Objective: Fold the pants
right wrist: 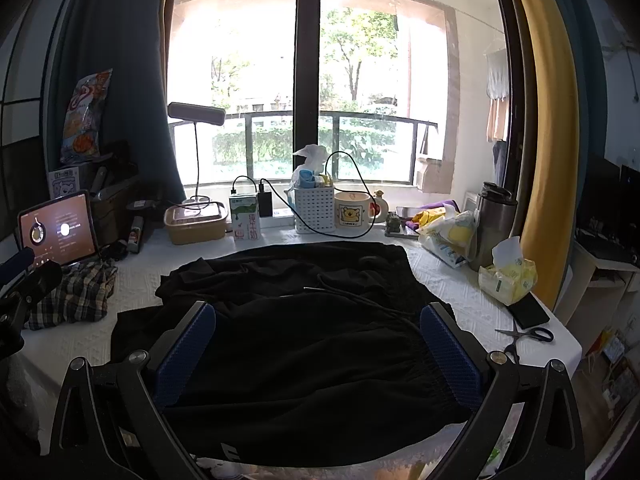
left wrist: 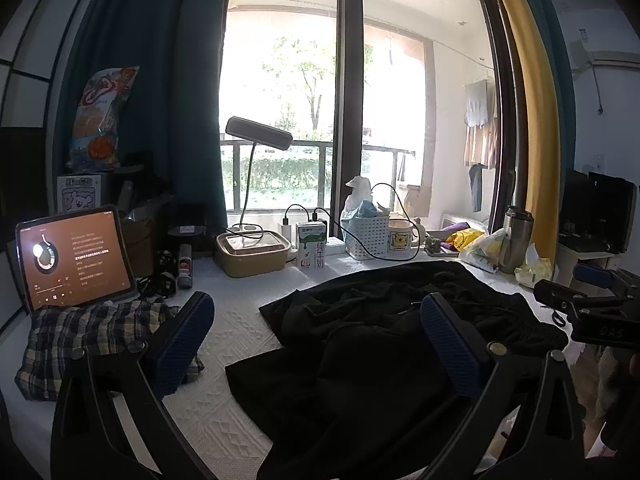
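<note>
Currently both grippers hover low over the near edge of the desk [right wrist: 460, 292], each pointing forward toward the window. Left gripper [left wrist: 316, 344]: fingers [left wrist: 184, 340] spread wide, nothing between them; its left finger sits above the white textured desk cover beside a folded plaid garment [left wrist: 80, 340], its right finger over black cloth. Right gripper [right wrist: 318, 354]: fingers [right wrist: 452, 356] equally wide apart, holding nothing, both above black cloth. Black pants [right wrist: 288, 320] lie crumpled on the desk, not yet folded; elastic waistband toward the right and near side, drawstring [right wrist: 360, 300] trailing across the top, legs bunched toward the left, so the long axis runs roughly left to right across both views. In the right wrist view the waistband region fills the gap between the fingers; whether the fingers touch the cloth cannot be told. In the left wrist view the pants occupy the centre and right, and the right gripper's body shows at the right edge. Behind the pants: tablet [left wrist: 74, 256], desk lamp [left wrist: 259, 133], milk carton [left wrist: 312, 244], white basket [left wrist: 366, 236], mug [right wrist: 352, 210]. Scissors [right wrist: 528, 336] lie right of the pants.
</note>
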